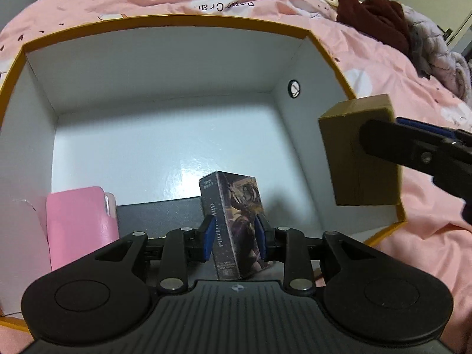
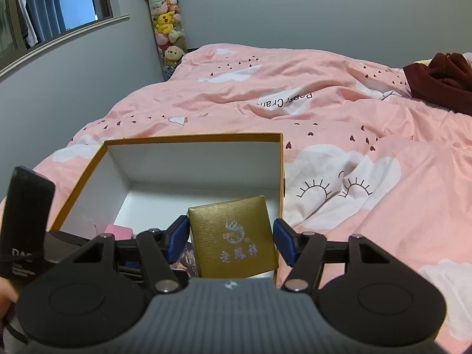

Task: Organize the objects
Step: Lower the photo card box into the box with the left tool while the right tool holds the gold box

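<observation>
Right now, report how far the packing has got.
Done: pink case and flat black box lie inside the storage box. In hand: left gripper sets the card box down inside; right gripper holds the gold box, unplaced.

My left camera looks steeply down into the box from close; my right, shallower, shares that box and bed.

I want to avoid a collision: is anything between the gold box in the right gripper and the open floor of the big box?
Nothing visible blocks it. The gold box hangs at the big box near corner; the card pack stands left of it.
</observation>
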A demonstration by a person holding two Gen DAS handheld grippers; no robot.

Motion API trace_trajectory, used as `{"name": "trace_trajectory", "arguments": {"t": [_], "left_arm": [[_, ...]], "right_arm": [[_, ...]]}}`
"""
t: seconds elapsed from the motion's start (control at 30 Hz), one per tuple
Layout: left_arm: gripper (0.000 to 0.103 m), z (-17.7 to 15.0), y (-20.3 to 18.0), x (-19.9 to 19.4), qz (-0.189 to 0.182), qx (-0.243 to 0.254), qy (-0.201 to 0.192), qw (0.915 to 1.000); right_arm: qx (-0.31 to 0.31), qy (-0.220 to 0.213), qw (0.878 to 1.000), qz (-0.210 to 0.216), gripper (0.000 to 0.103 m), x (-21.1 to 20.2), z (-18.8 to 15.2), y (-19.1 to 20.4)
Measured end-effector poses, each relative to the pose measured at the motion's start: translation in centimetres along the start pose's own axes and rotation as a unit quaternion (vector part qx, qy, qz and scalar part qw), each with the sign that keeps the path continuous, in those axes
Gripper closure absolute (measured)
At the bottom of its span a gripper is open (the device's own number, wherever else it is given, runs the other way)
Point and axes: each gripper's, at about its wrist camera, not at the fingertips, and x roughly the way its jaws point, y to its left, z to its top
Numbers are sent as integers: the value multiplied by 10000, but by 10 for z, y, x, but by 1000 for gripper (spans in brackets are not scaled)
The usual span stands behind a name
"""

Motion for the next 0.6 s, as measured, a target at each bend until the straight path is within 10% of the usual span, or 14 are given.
{"name": "trace_trajectory", "arguments": {"t": [0.6], "left_arm": [[73,6,32,-29,45,-267,-557,9981]], "right_arm": [[-1119,682,9914,15,39,15,5,20]]}}
